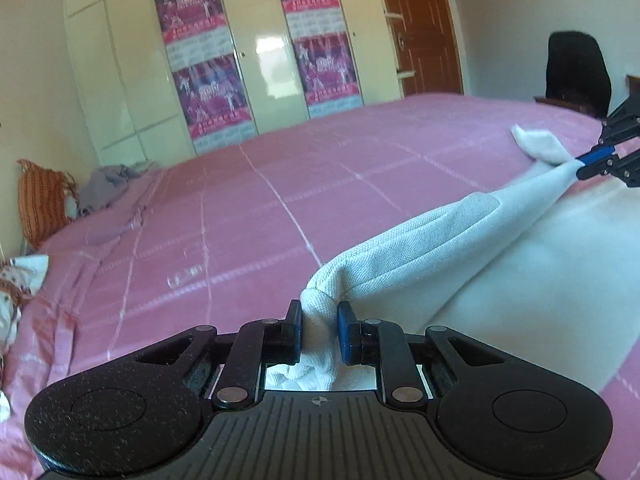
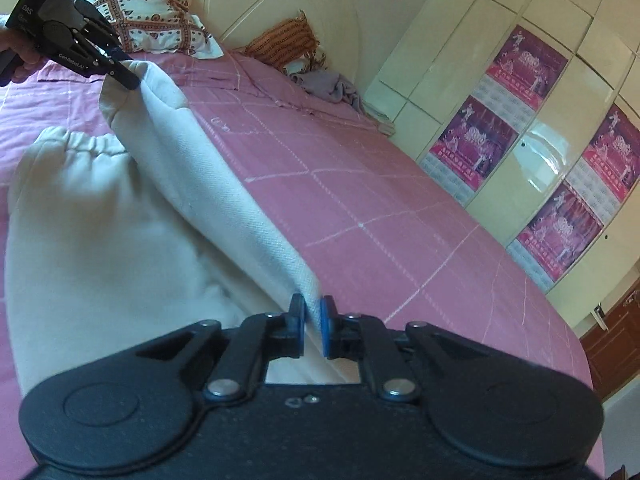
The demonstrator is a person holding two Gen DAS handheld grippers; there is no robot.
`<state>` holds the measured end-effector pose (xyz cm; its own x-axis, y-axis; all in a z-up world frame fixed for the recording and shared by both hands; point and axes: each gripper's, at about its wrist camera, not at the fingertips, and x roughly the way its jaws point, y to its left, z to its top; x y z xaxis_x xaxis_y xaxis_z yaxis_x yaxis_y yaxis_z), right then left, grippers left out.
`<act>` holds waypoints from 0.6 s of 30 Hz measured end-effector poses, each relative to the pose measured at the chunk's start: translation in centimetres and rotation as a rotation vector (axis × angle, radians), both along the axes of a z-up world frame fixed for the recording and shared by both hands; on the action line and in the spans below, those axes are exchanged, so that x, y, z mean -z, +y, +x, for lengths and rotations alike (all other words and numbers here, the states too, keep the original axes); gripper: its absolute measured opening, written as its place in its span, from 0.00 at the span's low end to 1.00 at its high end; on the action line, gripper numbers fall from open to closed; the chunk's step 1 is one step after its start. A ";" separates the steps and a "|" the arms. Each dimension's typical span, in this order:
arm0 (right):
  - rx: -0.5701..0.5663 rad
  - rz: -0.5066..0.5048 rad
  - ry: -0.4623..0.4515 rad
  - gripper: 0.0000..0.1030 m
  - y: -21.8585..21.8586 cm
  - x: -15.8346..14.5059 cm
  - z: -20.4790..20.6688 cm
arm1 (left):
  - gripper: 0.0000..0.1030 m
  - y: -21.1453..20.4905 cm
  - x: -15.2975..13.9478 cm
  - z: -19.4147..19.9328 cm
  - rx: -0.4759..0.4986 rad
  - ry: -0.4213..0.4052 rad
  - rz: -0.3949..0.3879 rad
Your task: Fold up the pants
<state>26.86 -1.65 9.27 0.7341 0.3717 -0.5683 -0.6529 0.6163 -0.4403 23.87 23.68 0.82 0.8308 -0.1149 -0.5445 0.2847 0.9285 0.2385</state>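
Observation:
White pants [image 1: 436, 244] lie on a pink bed [image 1: 240, 208], with one leg lifted and stretched between my two grippers. My left gripper [image 1: 319, 320] is shut on the waistband end of the lifted leg. My right gripper [image 2: 313, 320] is shut on the cuff end of the same leg. In the right wrist view the pants [image 2: 224, 184] run from my fingers up to the left gripper [image 2: 134, 76] at the top left. The other leg and the elastic waistband [image 2: 92, 148] rest flat on the bed. The right gripper [image 1: 582, 166] shows at the right edge of the left wrist view.
A grey garment [image 1: 108, 186] and an orange cushion [image 1: 40, 200] lie at the head of the bed. A patterned pillow [image 2: 152, 20] sits there too. Cream wardrobes [image 1: 248, 64] with purple posters stand beside the bed. A black chair [image 1: 578, 68] stands by a brown door [image 1: 424, 28].

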 end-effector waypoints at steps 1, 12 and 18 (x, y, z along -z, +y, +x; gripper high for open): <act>0.028 0.008 0.024 0.09 0.0 1.3 -0.9 | 0.17 -0.3 1.2 -0.7 -0.019 0.029 -0.008; 0.309 0.287 0.248 0.42 -4.1 3.7 -3.9 | 0.75 1.1 0.2 -8.5 -0.321 0.058 -0.315; 0.531 0.532 0.403 0.67 -6.2 3.0 -1.4 | 0.75 3.5 1.9 -8.3 -0.430 0.211 -0.973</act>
<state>25.48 -7.88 6.26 0.6661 0.3271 -0.6703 -0.2635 0.9439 0.1988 15.55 27.20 -1.12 0.8050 -0.2962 -0.5140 -0.1609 0.7249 -0.6698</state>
